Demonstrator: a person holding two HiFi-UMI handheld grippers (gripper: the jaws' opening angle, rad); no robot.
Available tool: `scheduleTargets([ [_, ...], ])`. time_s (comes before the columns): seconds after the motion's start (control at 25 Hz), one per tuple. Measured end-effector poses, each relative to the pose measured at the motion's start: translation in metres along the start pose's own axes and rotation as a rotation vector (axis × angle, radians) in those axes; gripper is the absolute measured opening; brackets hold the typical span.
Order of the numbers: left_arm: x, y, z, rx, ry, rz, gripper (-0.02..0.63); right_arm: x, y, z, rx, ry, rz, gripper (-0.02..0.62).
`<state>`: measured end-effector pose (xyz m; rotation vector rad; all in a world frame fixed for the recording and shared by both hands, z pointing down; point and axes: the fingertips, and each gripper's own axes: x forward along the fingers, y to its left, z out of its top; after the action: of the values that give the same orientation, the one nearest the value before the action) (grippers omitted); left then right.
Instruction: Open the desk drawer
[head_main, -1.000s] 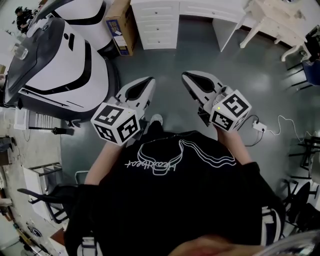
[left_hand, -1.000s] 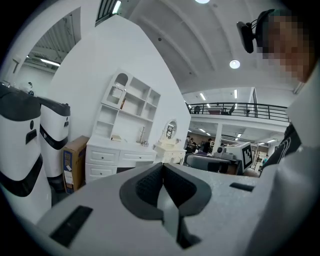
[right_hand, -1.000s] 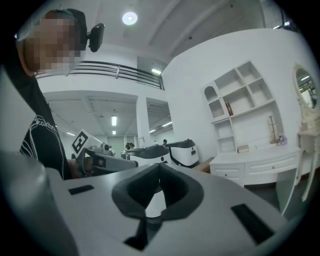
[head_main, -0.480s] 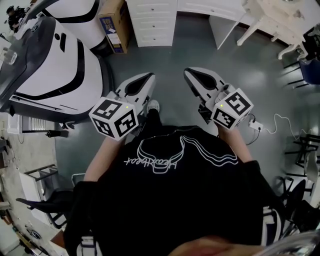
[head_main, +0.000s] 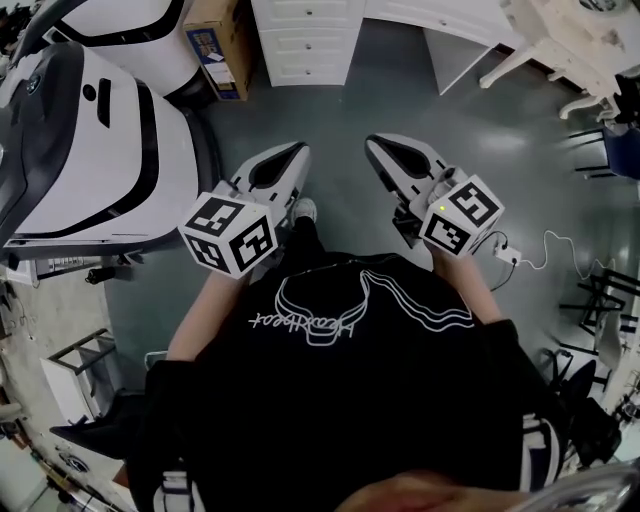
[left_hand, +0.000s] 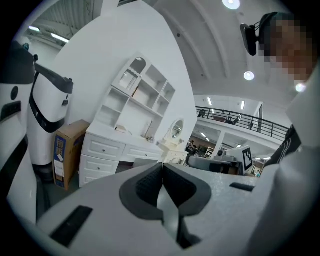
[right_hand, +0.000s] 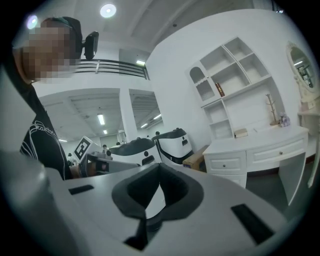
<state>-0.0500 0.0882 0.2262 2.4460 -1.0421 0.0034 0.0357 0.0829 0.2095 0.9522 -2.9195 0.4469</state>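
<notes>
Drawer (head_main: 300, 42) well beyond left claw (head_main: 296, 152)

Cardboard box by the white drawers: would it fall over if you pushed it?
Probably, if pushed near its top: the cardboard box stands on end, taller than wide. Being cardboard, its sides would likely dent under a squeeze. Its weight cannot be judged from outside.

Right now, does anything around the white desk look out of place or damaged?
Nothing looks damaged or spilled. The desk drawers are all shut, and the cardboard box stands upright beside them. Only a loose white cable lies on the floor at the right.
</notes>
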Motion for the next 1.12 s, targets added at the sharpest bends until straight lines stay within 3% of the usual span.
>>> scheduleTargets([
  [0.32, 0.069, 0.099, 0.053, -0.036, 0.032, -0.028, 0.005, 0.103, -0.084, 0.018, 0.075, 0.039, -0.011, 0.006],
  [0.52, 0.109, 0.151, 0.079, -0.015, 0.060, -0.069, 0.005, 0.160, -0.132, 0.031, 0.178, 0.024, -0.017, 0.006],
  [0.64, 0.126, 0.177, 0.089, -0.018, 0.063, -0.061, 0.005, 0.183, -0.153, 0.030, 0.182, 0.033, -0.034, 0.006],
  [1.12, 0.172, 0.243, 0.076, -0.083, 0.101, -0.010, 0.005, 0.227, -0.211, -0.003, 0.218, 0.081, -0.128, 0.006],
])
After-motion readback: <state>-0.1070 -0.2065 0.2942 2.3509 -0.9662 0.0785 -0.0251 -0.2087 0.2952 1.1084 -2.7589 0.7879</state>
